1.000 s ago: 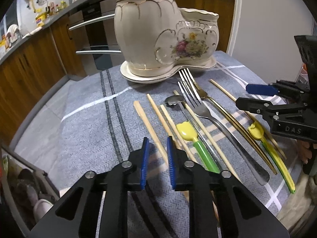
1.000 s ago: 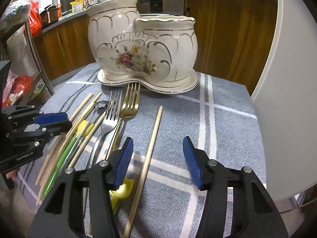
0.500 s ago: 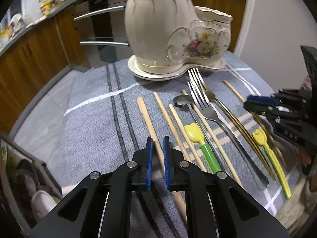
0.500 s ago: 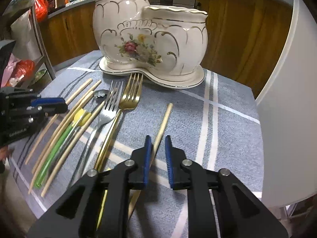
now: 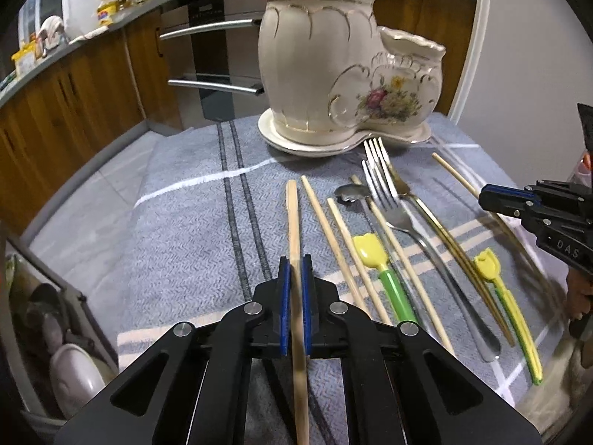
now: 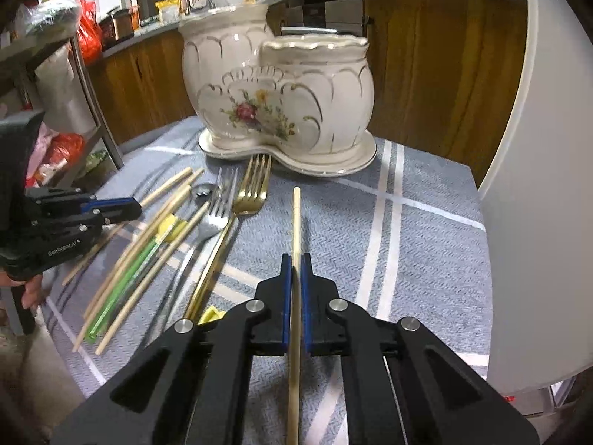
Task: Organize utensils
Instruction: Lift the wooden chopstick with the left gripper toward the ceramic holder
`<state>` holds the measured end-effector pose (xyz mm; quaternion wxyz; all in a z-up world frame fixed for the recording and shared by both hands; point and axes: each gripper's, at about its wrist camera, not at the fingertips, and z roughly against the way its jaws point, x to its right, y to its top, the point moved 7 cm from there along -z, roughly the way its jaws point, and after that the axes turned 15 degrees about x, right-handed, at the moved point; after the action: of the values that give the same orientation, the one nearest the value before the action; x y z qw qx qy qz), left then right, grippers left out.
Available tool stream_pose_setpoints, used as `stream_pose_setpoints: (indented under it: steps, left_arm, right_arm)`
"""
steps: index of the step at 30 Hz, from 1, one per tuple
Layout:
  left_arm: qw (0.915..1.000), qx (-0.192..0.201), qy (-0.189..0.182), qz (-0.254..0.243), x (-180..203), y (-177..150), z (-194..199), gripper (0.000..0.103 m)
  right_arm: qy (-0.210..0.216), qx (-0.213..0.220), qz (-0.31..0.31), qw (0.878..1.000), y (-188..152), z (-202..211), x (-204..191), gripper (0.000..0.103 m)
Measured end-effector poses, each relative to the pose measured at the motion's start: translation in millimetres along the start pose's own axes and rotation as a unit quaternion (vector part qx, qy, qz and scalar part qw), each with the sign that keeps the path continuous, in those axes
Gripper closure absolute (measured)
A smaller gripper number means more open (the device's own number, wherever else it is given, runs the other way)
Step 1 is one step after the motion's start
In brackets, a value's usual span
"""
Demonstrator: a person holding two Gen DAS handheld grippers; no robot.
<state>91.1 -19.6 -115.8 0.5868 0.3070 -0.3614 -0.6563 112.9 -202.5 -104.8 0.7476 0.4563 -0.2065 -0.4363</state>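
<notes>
Grey-blue woven tablecloth [image 5: 178, 230] with white and dark stripes, spread as the base of the scene. Beyond the cloth, brown wooden kitchen cabinets [image 5: 74, 100] under a grey countertop [image 5: 111, 26] cluttered with small yellow packets and jars, too blurred to identify. Behind the cloth's far edge, dark oven front with curved silver bar handles [image 5: 211, 29]. Left of the cloth, red plastic bags [image 6: 89, 33] on a metal rack. Right of the cloth, plain white curved panel [image 6: 537, 185].

Both my grippers point steeply down. My left gripper [image 5: 295, 265] is clamped on 1 chopstick [image 5: 293, 218]; my right gripper [image 6: 295, 263] is clamped on another chopstick [image 6: 296, 218]. Fingers [image 6: 31, 289], probably my left hand's, show blurred under the left gripper.
</notes>
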Motion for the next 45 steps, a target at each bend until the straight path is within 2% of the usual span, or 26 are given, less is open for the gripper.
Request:
stream_pose_setpoints:
  steps: [8,10,18,21,24,29,30,33,40,41,45]
  left_arm:
    - [0.9965,0.068,-0.047,-0.007,3.1,22.4,40.4,0.096]
    - [0.9954,0.08,-0.05,-0.016,4.2,26.4,48.6,0.097]
    - [0.9843,0.148,-0.096,0.005,6.6,58.2,74.5,0.097]
    - [0.9818,0.158,-0.105,0.004,10.2,68.5,77.7,0.096]
    - [0.9816,0.159,-0.106,0.003,13.6,72.2,74.4,0.096]
    - [0.9809,0.156,-0.115,0.013,14.5,67.8,69.9,0.097]
    - [0.9801,0.159,-0.118,0.014,15.5,68.3,70.5,0.097]
    - [0.9777,0.168,-0.125,0.012,18.4,72.8,73.3,0.097]
    - [0.9791,0.161,-0.124,0.01,20.7,70.9,70.3,0.096]
    - [0.9792,0.161,-0.123,0.011,20.2,69.9,69.9,0.096]
    - [0.9793,0.161,-0.122,0.012,17.6,68.6,71.2,0.096]
  right_arm:
    - [0.037,0.098,-0.023,0.994,38.0,31.2,-7.0,0.098]
    - [0.042,0.124,-0.024,0.991,48.8,38.2,-9.7,0.098]
    - [0.032,0.209,-0.04,0.977,89.5,54.4,-8.1,0.099]
    - [0.03,0.233,-0.03,0.971,108.1,58.7,-9.7,0.099]
    - [0.031,0.232,-0.018,0.972,113.1,56.6,-12.8,0.099]
    - [0.043,0.22,-0.015,0.974,103.1,54.9,-13.3,0.1]
    - [0.046,0.221,-0.014,0.974,102.7,55.6,-14.7,0.103]
    - [0.051,0.226,-0.008,0.973,103.7,61.5,-17.7,0.103]
    - [0.048,0.17,0.023,0.984,88.5,44.8,-25.3,0.103]
    - [0.044,0.152,0.023,0.987,84.1,36.6,-24.6,0.102]
    - [0.029,0.109,0.035,0.993,67.2,11.1,-24.8,0.082]
